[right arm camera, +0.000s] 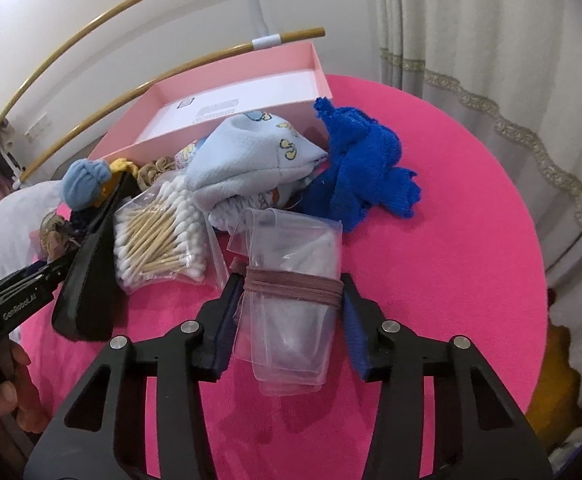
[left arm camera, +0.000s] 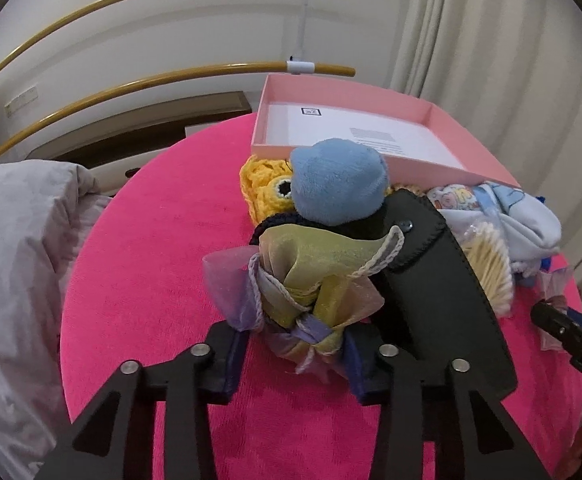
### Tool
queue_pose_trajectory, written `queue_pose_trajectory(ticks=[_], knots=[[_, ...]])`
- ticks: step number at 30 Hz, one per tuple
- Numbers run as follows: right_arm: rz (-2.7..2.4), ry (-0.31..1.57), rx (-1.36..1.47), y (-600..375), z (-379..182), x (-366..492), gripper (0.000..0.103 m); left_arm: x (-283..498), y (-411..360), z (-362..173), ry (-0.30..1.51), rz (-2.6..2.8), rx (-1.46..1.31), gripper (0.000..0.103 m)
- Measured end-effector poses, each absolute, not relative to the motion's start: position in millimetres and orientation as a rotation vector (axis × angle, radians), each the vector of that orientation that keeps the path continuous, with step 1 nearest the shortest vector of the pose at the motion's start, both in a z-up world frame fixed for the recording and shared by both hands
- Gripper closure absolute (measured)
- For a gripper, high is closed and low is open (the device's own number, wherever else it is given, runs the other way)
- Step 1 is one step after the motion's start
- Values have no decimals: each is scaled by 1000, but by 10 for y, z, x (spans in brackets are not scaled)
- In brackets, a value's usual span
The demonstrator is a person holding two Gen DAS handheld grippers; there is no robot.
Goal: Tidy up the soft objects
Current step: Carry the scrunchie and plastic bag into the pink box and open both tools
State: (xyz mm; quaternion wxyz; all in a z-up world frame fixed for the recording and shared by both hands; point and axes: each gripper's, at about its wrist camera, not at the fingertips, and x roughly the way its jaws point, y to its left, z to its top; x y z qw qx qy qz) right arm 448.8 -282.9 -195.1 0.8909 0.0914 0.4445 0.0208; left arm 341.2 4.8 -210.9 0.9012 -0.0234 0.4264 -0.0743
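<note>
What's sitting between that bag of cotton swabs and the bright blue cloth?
In the right wrist view, a pale blue printed cloth lies bunched between the bag of cotton swabs and the bright blue cloth.

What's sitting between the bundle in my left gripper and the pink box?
A blue plush ball and a yellow crocheted toy sit directly between the sheer organza bundle and the open pink box; it must be carried over them.

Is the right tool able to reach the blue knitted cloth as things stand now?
Probably not yet. The right tool is shut on the banded plastic bag roll, which fills the gap. The blue knitted cloth lies uncovered beyond it, so after a release the way looks free.
</note>
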Motion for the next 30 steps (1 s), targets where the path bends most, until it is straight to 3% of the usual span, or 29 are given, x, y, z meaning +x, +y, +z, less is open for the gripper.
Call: queue_pose_trajectory(ticks=[7, 30], knots=[[73, 889, 179, -2781, -1747, 4337, 60, 3172, 99, -1993, 868, -139, -43, 69], [203, 724, 93, -2330, -871, 4521, 60, 2608, 264, -860, 716, -106, -28, 69]])
